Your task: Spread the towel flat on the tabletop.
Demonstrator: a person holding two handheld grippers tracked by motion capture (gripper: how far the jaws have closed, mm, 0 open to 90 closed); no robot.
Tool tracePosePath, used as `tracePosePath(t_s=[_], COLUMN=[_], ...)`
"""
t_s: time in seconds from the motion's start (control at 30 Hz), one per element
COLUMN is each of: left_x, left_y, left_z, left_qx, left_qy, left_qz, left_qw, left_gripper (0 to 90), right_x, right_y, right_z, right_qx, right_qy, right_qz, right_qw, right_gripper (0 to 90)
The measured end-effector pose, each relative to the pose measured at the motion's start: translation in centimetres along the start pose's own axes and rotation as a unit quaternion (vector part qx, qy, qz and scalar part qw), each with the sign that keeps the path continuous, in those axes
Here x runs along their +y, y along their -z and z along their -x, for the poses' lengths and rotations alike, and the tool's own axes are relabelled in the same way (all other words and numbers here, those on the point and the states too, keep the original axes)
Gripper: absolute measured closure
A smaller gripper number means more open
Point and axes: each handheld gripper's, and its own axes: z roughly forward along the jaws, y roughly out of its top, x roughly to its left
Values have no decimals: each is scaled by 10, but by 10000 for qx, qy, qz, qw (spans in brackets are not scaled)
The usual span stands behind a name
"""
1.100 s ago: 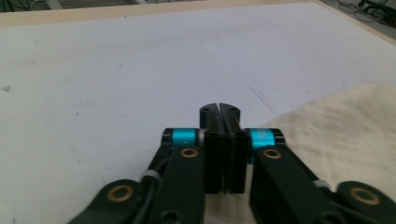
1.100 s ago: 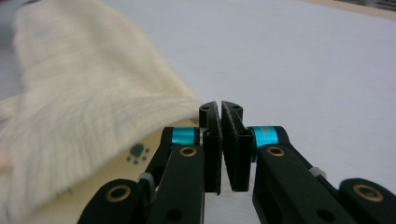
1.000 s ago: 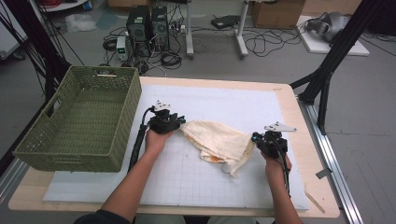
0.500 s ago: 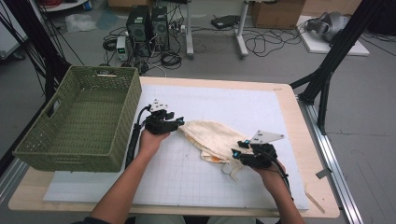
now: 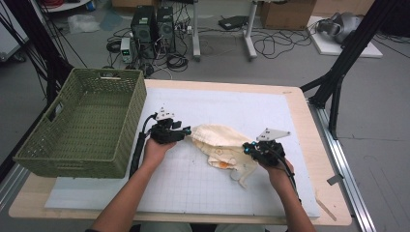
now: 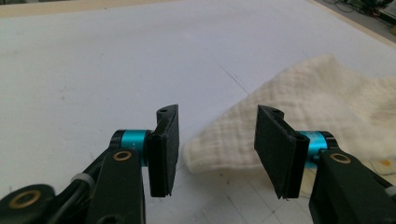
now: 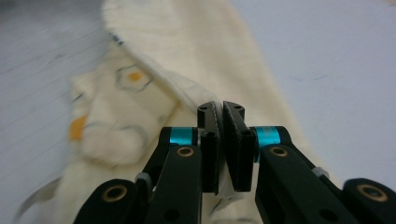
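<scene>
In the right gripper view, the cream cloth (image 7: pixel 154 88) blurs toward the left of the right gripper (image 7: pixel 221 140), and its patterned part runs off the bottom edge. The pinched fold is hidden between the closed jaws. In the left gripper view, the cloth runs past the right edge beyond the left gripper (image 6: pixel 217 140).

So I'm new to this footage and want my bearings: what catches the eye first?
A cream cloth with orange print lies crumpled mid-table on the white mat. The right gripper is shut on its edge, while the left gripper is open at its corner. A green woven basket stands at the left.
</scene>
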Motion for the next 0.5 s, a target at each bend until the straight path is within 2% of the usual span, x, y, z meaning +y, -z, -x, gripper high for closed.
tracePosePath(t_s=[0.17, 0.27, 0.37, 0.43, 0.5], left_x=[-4, -4, -3, -2, -2], left_y=[-2, -2, -1, 1, 1], left_z=[5, 8, 11, 12, 16], left_qx=[-60, -124, -167, -209, -344], left_qy=[-108, -158, -197, -222, -279], left_qz=[-170, -264, -238, -247, -256], left_qw=[9998, 9995, 9994, 9992, 9987], left_gripper=[502, 495, 491, 487, 481], right_x=[12, 15, 14, 14, 14], right_y=[-11, -17, -21, -24, -26], right_z=[23, 40, 59, 72, 78], right_qx=[-528, -894, -1331, -1646, -1848], right_qy=[-77, -292, -595, -872, -944], right_qz=[20, -79, -122, -279, -359], right_qw=[9986, 9955, 9892, 9821, 9776], right_gripper=[852, 852, 853, 852, 849])
